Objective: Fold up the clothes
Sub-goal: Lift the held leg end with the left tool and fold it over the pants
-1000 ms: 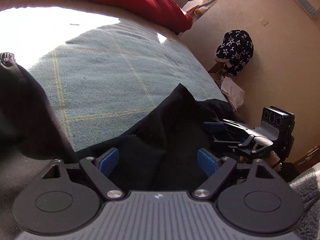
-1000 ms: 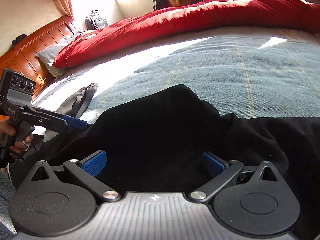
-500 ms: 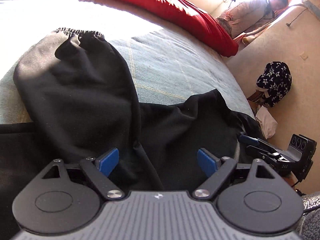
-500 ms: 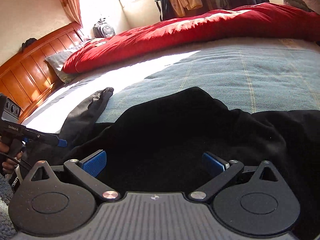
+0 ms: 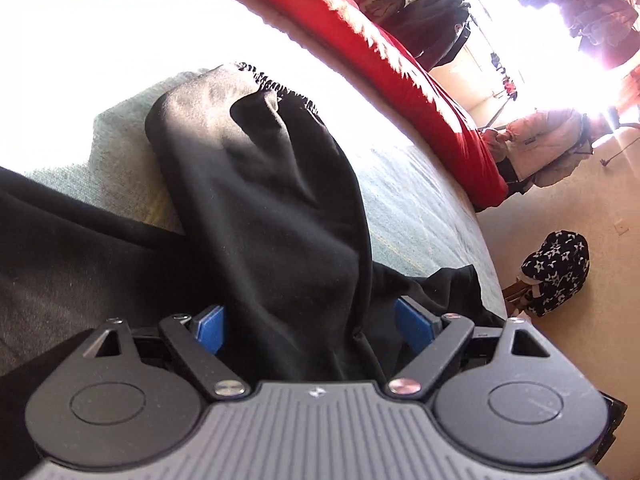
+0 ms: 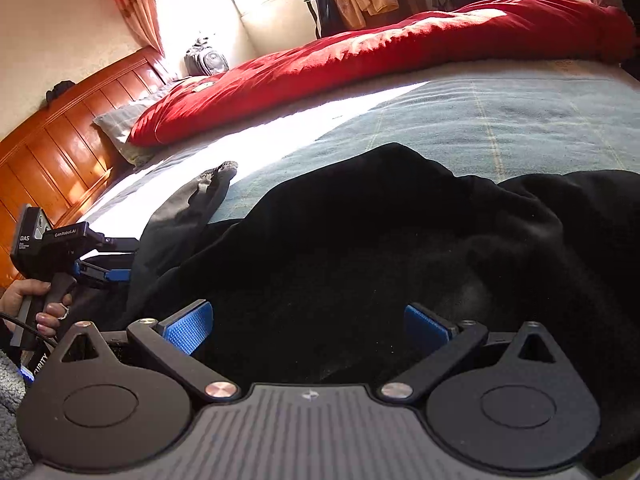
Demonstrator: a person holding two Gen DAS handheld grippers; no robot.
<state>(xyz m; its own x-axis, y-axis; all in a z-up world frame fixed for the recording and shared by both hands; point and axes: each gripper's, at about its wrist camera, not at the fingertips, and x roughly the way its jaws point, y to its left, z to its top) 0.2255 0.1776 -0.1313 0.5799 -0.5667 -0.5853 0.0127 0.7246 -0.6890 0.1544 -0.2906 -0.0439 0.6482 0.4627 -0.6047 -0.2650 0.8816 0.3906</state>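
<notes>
A black garment (image 6: 400, 240) lies rumpled on the blue-green bed cover (image 6: 500, 120). One long sleeve-like part (image 5: 260, 200) with a ribbed cuff runs away from my left gripper (image 5: 312, 326). That gripper is open, and the sleeve's near end lies between its blue pads (image 5: 210, 328). In the right wrist view the left gripper (image 6: 108, 266) shows at the far left, held by a hand (image 6: 44, 308), with its fingers at the sleeve (image 6: 180, 216). My right gripper (image 6: 308, 326) is open low over the garment's body, with black cloth between its pads (image 6: 188, 326).
A red duvet (image 6: 360, 52) lies along the far side of the bed, with a pillow (image 6: 120, 128) and a wooden headboard (image 6: 60, 132) at the left. A person in a light jacket (image 5: 548, 144) stands beyond the bed. A star-patterned dark bundle (image 5: 556, 272) sits by the wall.
My left gripper has swung left and forward along the sleeve, so the sleeve now lies between its fingers. The right gripper has crept slightly forward over the garment; both stay open.
</notes>
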